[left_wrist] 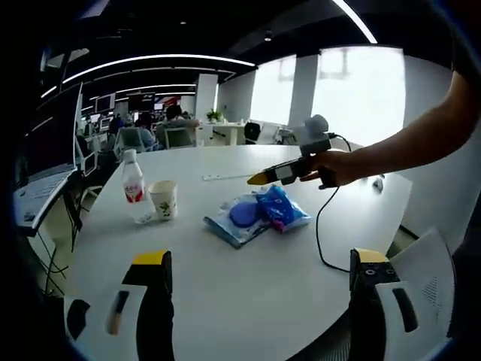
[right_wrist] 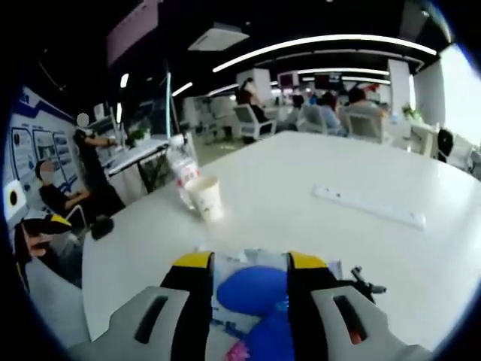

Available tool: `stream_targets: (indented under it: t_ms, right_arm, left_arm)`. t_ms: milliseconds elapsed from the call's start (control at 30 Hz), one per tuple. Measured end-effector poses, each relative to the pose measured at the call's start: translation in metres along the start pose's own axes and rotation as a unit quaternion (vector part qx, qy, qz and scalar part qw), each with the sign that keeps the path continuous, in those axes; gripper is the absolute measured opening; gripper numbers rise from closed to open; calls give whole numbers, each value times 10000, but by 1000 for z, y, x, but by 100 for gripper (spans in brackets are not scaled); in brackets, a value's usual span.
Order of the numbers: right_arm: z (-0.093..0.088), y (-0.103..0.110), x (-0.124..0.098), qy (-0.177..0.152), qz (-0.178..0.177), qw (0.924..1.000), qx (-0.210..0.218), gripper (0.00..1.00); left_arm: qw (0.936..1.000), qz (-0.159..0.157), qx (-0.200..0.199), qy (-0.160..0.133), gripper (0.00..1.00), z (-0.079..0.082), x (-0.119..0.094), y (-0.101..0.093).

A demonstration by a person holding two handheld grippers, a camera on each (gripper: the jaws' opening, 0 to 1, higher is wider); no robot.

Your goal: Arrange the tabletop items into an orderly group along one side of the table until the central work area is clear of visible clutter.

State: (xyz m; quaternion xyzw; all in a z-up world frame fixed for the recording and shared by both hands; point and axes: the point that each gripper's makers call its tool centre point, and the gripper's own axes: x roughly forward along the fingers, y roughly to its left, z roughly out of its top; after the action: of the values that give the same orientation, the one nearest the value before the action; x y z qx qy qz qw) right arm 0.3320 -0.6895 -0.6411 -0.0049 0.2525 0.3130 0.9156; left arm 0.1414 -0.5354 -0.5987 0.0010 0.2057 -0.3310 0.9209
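On the round white table [left_wrist: 248, 301] a clear water bottle [left_wrist: 134, 186] with a red label stands beside a paper cup [left_wrist: 164, 199]. Two blue packets lie mid-table: a wipes pack [left_wrist: 239, 218] and a blue bag [left_wrist: 282, 208]. A white ruler [left_wrist: 224, 177] lies behind them. My left gripper [left_wrist: 261, 263] hangs open over the near table edge, holding nothing. A hand holds my right gripper [left_wrist: 257, 179] just above and behind the packets. In the right gripper view its jaws [right_wrist: 252, 263] stand apart over the wipes pack [right_wrist: 252, 289], with the cup [right_wrist: 207, 197], bottle [right_wrist: 180, 171] and ruler [right_wrist: 368, 204] beyond.
A black cable [left_wrist: 319, 233] runs from the right gripper over the table's near right edge. A small dark object [right_wrist: 362, 284] lies right of the packets. A laptop [left_wrist: 37, 188] sits on a side desk at left. Office chairs and seated people fill the background.
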Motion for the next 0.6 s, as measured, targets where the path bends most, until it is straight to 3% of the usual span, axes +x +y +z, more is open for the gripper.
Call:
stream_targets:
  t_ms: [133,600]
  right_arm:
    - [-6,-9,-7,-44,-82,9998,199,35]
    - [-26,-6,-27,-2,-224,9993,300,34]
  left_arm:
    - [10000,-46,-48,-23,97,1,1,-2]
    - [9998,-183,-74,16,97,-2,7,-6]
